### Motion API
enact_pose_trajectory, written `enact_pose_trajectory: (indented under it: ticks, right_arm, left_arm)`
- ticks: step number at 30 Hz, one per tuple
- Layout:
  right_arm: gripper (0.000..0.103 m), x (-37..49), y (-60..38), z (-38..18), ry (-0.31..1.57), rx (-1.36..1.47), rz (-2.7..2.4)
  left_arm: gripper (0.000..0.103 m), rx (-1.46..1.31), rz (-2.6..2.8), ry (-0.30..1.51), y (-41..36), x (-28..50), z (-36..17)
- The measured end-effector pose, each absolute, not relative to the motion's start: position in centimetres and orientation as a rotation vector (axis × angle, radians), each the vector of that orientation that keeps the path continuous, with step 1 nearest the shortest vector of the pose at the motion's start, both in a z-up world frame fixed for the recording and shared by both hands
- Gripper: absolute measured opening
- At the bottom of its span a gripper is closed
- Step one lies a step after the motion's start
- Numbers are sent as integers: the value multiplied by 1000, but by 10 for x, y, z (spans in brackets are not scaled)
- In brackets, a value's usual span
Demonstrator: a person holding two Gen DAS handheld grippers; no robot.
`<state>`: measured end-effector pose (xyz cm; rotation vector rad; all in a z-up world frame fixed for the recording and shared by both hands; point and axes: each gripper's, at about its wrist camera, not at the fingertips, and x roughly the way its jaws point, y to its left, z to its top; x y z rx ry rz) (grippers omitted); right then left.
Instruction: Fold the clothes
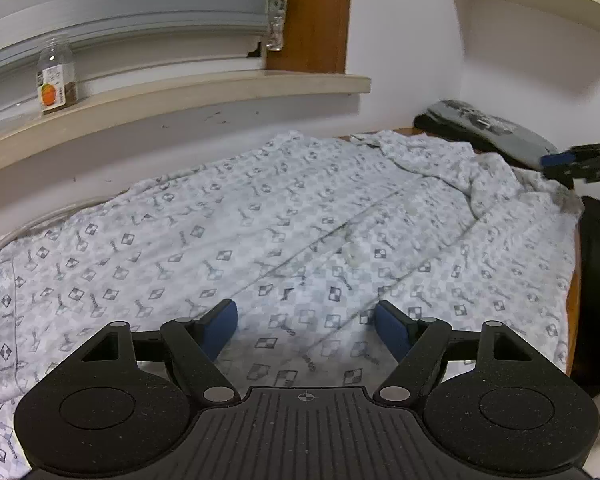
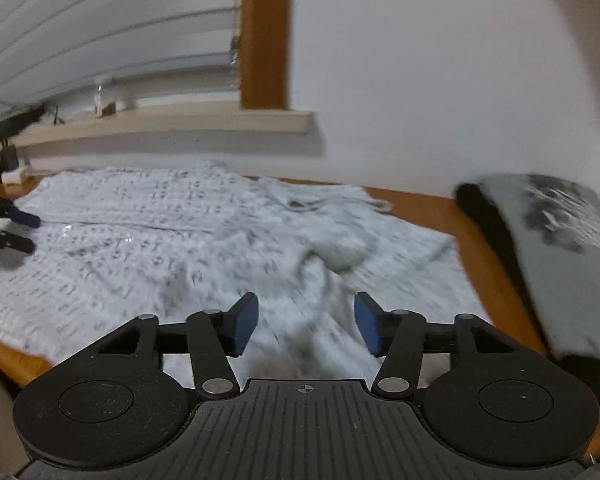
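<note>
Both grippers hover with jaws apart and nothing between them — the left gripper over the hem end of a patterned shirt, the right gripper over its rumpled collar end. That shirt lies spread across the wooden surface, unfolded, with bunched cloth to smooth — its folds are all left to make. A grey folded garment sits beside it.
</note>
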<state>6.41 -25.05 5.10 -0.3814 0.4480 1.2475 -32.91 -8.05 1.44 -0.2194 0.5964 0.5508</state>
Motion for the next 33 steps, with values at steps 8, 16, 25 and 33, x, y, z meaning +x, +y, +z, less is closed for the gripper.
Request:
enact_pose_trajectory:
  ticks: [8,16,25,33]
  right_arm:
    - [6,74,-184,57,500,-449,1296]
    - [7,47,-152,95,335,-494,1221]
    - [46,78,-205,66,481,-450,1183]
    - [47,96,-261,29,564,-429,1184]
  left_arm:
    - [79,-237,554,595,-79,-330,14]
    - [80,-237,577,593,-80,-343,17]
    - [79,-212,626,588,-84,-375,25]
    - [71,-215,662,601,-90,-424,24]
